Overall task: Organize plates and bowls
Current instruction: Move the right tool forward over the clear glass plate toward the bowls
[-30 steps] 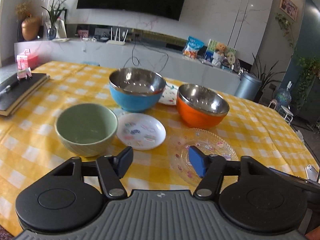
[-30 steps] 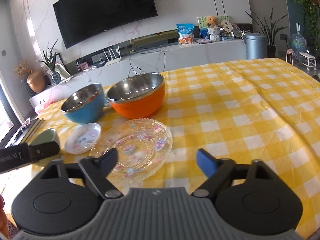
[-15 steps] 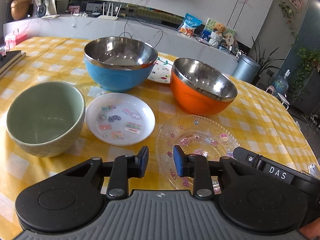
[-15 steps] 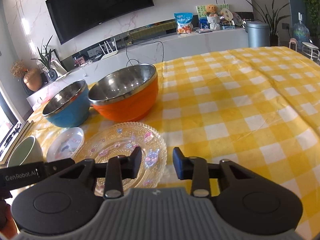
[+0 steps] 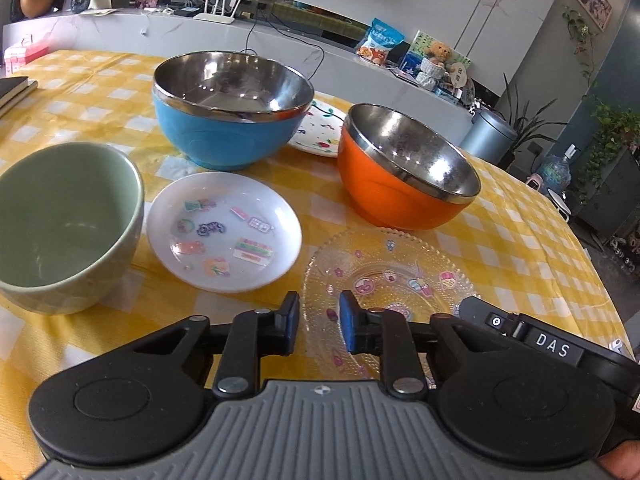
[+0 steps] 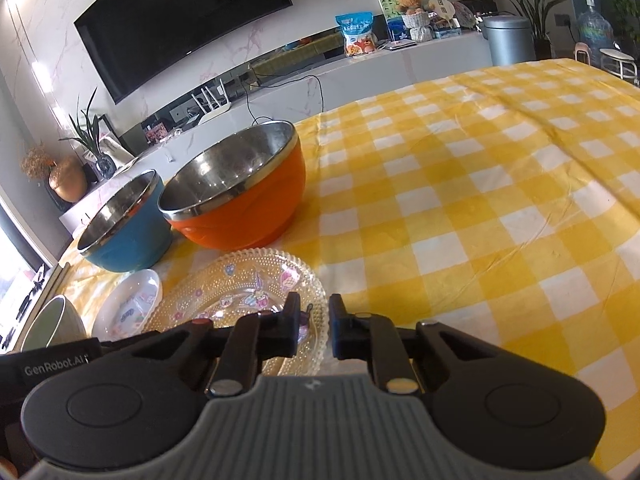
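Observation:
A clear glass plate with stickers [image 5: 394, 276] lies on the yellow checked tablecloth, nearest me; it also shows in the right wrist view [image 6: 240, 292]. My left gripper [image 5: 319, 322] hangs over its left rim, jaws narrowed to a small gap, holding nothing. My right gripper [image 6: 314, 328] hangs over its right rim, jaws likewise nearly closed and empty. A white sticker plate [image 5: 224, 230], a green bowl [image 5: 60, 224], a blue steel bowl [image 5: 232, 112], an orange steel bowl [image 5: 404, 176] and a white floral plate [image 5: 320, 128] stand beyond.
Dark books [image 5: 14, 90] lie at the table's far left edge. The tablecloth [image 6: 480, 200] stretches out to the right of the dishes. A TV console with clutter runs along the back wall [image 6: 360, 60].
Both grippers went from wide open to nearly closed and moved forward and down toward the glass plate, one at each side of it.

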A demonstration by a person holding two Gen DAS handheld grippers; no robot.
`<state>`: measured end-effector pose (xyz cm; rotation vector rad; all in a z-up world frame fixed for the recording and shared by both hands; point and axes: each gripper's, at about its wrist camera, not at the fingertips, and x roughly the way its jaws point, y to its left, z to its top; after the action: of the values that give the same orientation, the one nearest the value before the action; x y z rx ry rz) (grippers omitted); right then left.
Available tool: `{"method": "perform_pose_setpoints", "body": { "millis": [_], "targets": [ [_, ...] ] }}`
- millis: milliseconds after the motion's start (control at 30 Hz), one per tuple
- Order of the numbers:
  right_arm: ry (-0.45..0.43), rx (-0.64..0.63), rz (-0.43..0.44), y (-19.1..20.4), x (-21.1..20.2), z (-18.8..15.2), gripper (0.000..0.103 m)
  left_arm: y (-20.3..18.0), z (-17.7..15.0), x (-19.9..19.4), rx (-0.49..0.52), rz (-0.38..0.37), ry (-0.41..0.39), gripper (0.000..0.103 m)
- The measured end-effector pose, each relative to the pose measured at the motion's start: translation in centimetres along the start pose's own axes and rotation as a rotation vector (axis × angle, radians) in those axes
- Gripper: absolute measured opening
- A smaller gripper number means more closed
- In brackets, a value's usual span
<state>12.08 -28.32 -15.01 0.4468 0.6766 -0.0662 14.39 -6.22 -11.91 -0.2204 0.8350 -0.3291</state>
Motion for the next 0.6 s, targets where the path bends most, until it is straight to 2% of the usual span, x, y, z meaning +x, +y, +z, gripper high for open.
{"method": "perform_pose_setpoints", "body": {
  "millis": [300, 600],
  "targets": [
    [0.003, -0.007, 0.008, 0.7, -1.7, -0.2, 0.011, -0.4, -0.4, -2.2, 0.052, 0.018, -0.011, 0.024],
    [0.048, -0.039, 0.082, 3.8, -5.0, -2.4, 0.011, 2.4, -1.7, -7.2, 0.021, 0.064, -0.032, 0.024]
  ]
}}
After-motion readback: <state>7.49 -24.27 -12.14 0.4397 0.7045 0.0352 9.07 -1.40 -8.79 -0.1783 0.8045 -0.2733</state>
